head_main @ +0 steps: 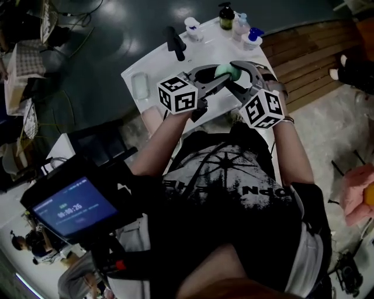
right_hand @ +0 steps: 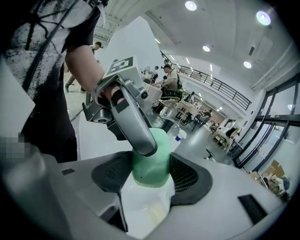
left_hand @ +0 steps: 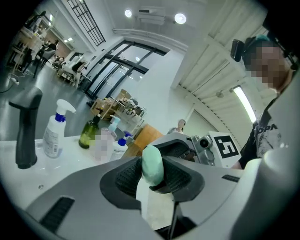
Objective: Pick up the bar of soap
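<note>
A pale green bar of soap [head_main: 227,72] is held in the air above the white washstand [head_main: 153,65], between both grippers. My left gripper [head_main: 217,80] comes in from the left and my right gripper [head_main: 236,75] from the right. In the left gripper view the soap [left_hand: 152,161] stands edge-on, with my left gripper [left_hand: 153,174] shut on its flat faces. In the right gripper view the soap [right_hand: 153,172] fills the gap between the ribbed pads, and my right gripper [right_hand: 151,161] is shut on its wider sides. One grey finger of the left gripper crosses the soap's face there.
A black faucet [head_main: 175,42] stands at the back of the washstand. Near it are a dark green bottle [head_main: 227,16], a blue-capped bottle [head_main: 252,36] and a white pump bottle [head_main: 193,28]. A white soap dish [head_main: 140,84] lies at the left edge. Wooden flooring runs along the right.
</note>
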Tool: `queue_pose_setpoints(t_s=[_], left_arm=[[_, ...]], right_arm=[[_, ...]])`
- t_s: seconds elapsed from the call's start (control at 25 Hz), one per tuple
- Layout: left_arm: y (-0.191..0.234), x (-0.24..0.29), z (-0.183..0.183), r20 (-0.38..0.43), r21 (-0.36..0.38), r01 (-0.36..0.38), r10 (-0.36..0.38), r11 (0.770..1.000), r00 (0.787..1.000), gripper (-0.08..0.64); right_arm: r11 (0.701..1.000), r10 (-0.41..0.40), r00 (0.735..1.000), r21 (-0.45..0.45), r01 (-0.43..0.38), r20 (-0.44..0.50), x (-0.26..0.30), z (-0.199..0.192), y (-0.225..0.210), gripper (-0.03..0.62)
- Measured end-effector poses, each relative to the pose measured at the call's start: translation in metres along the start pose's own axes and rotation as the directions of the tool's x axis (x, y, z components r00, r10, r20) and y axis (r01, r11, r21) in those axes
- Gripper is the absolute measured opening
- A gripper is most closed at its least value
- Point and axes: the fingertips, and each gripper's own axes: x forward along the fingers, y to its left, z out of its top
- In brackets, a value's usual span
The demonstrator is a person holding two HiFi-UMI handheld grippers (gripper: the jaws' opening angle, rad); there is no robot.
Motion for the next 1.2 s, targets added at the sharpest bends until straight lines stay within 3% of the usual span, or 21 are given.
queue_pose_setpoints(t_s=[0.48, 0.8, 1.2], left_arm=[[-0.018, 0.091, -0.036, -0.072, -0.067, 0.118, -0.123, 0.991, 0.99, 0.14], [-0.009, 0.132, -0.061, -0.1, -0.144, 0.123, -0.138, 0.982, 0.985, 0.14], [0.02, 0.165, -0.098, -0.165, -0.23, 0.062, -0.102, 0.971, 0.981, 0.14]], right_arm=[[0.998, 0.003, 0.995, 0.055, 0.003, -0.102, -0.036, -0.095, -0.006, 0.262], [0.994, 0.059, 0.99, 0.095, -0.047, -0.132, -0.036, -0.144, -0.006, 0.262], [0.978, 0.172, 0.975, 0.145, -0.151, -0.14, -0.015, -0.193, 0.003, 0.262]])
